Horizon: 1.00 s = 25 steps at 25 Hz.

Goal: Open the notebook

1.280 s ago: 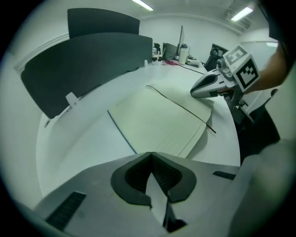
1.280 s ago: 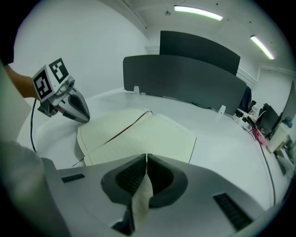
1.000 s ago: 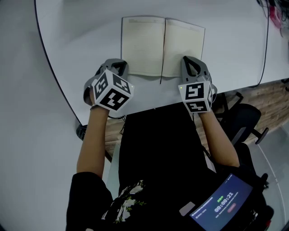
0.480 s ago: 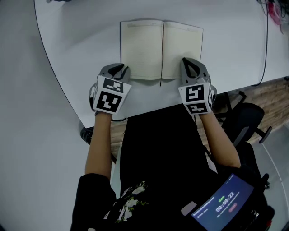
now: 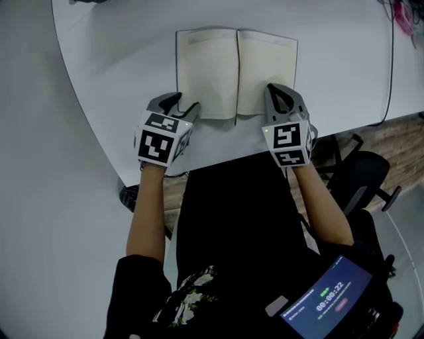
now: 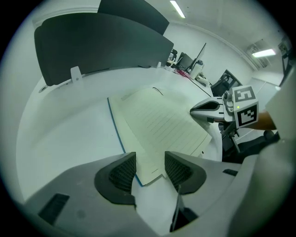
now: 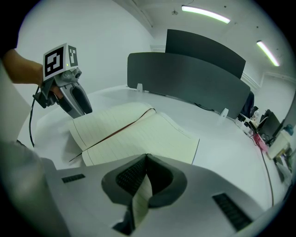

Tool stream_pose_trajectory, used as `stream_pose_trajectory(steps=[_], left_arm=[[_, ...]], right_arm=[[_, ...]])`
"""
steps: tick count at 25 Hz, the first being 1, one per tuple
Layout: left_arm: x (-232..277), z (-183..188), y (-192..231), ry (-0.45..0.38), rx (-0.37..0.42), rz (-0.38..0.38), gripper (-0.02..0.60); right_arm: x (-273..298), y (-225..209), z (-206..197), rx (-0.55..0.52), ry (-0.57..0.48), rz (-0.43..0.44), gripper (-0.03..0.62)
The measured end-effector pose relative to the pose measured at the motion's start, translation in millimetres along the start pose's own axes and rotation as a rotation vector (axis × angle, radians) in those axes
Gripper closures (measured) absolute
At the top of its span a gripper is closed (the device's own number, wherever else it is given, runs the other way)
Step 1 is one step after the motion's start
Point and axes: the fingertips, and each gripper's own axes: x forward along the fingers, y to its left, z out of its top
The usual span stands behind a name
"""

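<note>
Cream notebook (image 5: 218,73) lies open, just up-frame of both tools. The left gripper (image 5: 185,106) is opening around its lower-left corner, and the right gripper (image 5: 275,89) is clamped on its lower-right page.

Office, white desk (image 5: 331,66), dark dividers (image 7: 185,74), swivel chair (image 5: 363,171), strip lights (image 7: 206,14)

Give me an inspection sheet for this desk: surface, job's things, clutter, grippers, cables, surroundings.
Surface: white table, curved edge.
Job's things: notebook open flat, lined pages up, red ribbon along the spine.
Clutter: pink and dark items at the far right corner, too small to name.
Grippers: left gripper jaws opening, the notebook's near left corner between them, pads off it; right gripper shut on a leaf of its right side.
Cables: black cable crosses the table at right.
Surroundings: dark divider panel behind the table; office chair, wooden floor.
</note>
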Motion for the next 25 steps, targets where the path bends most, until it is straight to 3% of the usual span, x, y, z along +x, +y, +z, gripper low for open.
stream_pose_trajectory(steps=[3, 5, 8, 16, 20, 25], left_arm=[[2.0, 1.6, -6.7, 0.004, 0.042, 0.006, 0.39], [3.3, 3.4, -9.5, -0.013, 0.021, -0.01, 0.39], [4.9, 9.1, -14.9, -0.041, -0.052, -0.066, 0.388], [18.4, 24.2, -56.8, -0.059, -0.05, -0.199, 0.388], [18.4, 41.0, -71.9, -0.112, -0.074, -0.264, 0.387], [9.9, 63.6, -84.5, -0.211, -0.154, -0.371, 0.387]], right_arm=[[-0.2, -0.1, 0.7, 0.005, -0.009, -0.006, 0.53], [-0.4, -0.5, 1.0, 0.008, -0.013, -0.009, 0.53], [-0.5, -0.6, 1.5, 0.012, -0.018, -0.01, 0.53], [-1.2, 2.7, -0.6, 0.039, -0.029, -0.001, 0.53], [-3.1, 1.2, 1.4, 0.116, -0.06, 0.021, 0.53], [-12.8, -4.2, 2.1, 0.291, -0.127, 0.086, 0.528]])
